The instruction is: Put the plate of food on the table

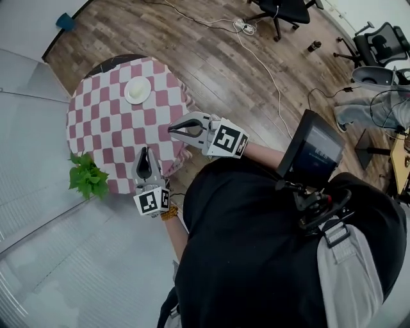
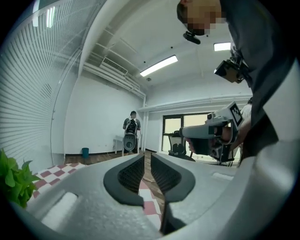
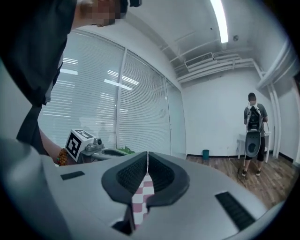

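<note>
A white plate with pale food on it rests on the far side of the round table, which has a pink-and-white checked cloth. My left gripper hovers over the table's near edge and points toward the plate. Its jaws stand a narrow gap apart with nothing between them. My right gripper reaches in over the table's right edge, pointing left. Its tips meet and hold nothing. The plate shows in neither gripper view.
A green potted plant stands at the table's near-left edge, beside a wall of blinds. Cables trail over the wooden floor toward office chairs. A blue bin is far off. A person stands at the back wall.
</note>
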Demonstrator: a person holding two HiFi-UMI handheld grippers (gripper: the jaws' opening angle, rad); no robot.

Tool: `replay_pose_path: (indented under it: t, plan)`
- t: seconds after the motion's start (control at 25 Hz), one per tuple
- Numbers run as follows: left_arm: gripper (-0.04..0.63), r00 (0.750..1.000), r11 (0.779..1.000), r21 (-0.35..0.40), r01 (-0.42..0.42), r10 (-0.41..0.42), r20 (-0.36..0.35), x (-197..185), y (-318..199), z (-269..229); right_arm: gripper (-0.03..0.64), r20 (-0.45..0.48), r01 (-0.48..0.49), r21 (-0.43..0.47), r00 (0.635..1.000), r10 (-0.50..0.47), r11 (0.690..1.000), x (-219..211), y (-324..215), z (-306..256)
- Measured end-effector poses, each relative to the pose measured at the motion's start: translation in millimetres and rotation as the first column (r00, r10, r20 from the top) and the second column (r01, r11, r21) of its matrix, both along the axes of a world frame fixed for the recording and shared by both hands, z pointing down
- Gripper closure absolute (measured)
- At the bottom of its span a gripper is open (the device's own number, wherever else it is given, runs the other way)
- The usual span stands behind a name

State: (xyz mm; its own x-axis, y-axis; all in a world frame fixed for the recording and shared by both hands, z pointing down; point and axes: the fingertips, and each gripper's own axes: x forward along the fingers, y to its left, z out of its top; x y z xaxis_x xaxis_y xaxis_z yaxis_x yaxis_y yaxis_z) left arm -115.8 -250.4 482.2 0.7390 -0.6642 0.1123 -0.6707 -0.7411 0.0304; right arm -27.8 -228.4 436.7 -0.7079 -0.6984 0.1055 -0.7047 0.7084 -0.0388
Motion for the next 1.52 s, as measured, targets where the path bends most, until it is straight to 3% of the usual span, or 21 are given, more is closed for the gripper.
replay_pose_path:
  t: [0.24,0.44,0.56,0.72,0.84,1.0,1.2,1.32,1.52]
  plan:
    - [0.548,0.999,0.995,0.093,-0.026,0.029,-0.026,5.2,0.5,-32.4,0.604,0.016,0.030,0.195,0.999,-0.034,0.980,-2.7,0.9,-35.5]
    - [0.548,0.999,0.988,0.157,-0.006,0.012,-0.035,4.5,3.6,-53.6,0.604,0.081,0.014,0.231,0.996,-0.033,0.973,-3.8,1.9,-62.5]
    - [0.548,0.999,0.978,0.207,0.019,-0.009,-0.051,2.4,3.9,-83.1,0.604,0.057,0.021,0.259,0.998,-0.036,0.966,-0.4,1.8,-81.7]
    - [0.548,0.996,0.949,0.310,0.045,-0.021,-0.083,1.6,4.2,-131.0,0.604,0.045,0.021,0.330,0.998,-0.038,0.944,5.3,-2.8,-107.4]
    - [0.548,0.998,0.940,0.340,0.034,-0.017,-0.055,7.8,4.6,-138.8,0.604,0.044,-0.009,0.360,0.999,-0.007,0.933,9.9,-9.6,-108.7]
    - [0.548,1.000,0.962,0.273,0.007,-0.010,0.008,22.8,2.2,-103.6,0.606,0.001,-0.050,0.275,0.999,0.051,0.960,20.0,-17.6,-61.3]
    - [0.548,1.000,0.995,0.104,0.004,-0.003,-0.015,29.0,1.3,-34.1,0.607,-0.015,-0.097,0.138,0.995,0.100,0.986,40.8,-11.8,2.2]
    - [0.548,0.999,1.000,0.018,0.011,-0.011,-0.036,26.2,3.6,-1.8,0.607,-0.039,-0.097,0.058,0.994,0.099,0.994,48.1,-5.2,32.2]
    - [0.569,1.000,0.999,-0.040,0.024,-0.024,0.000,16.0,13.0,27.9,0.607,-0.036,-0.069,-0.028,0.997,0.068,0.997,43.5,4.6,55.5]
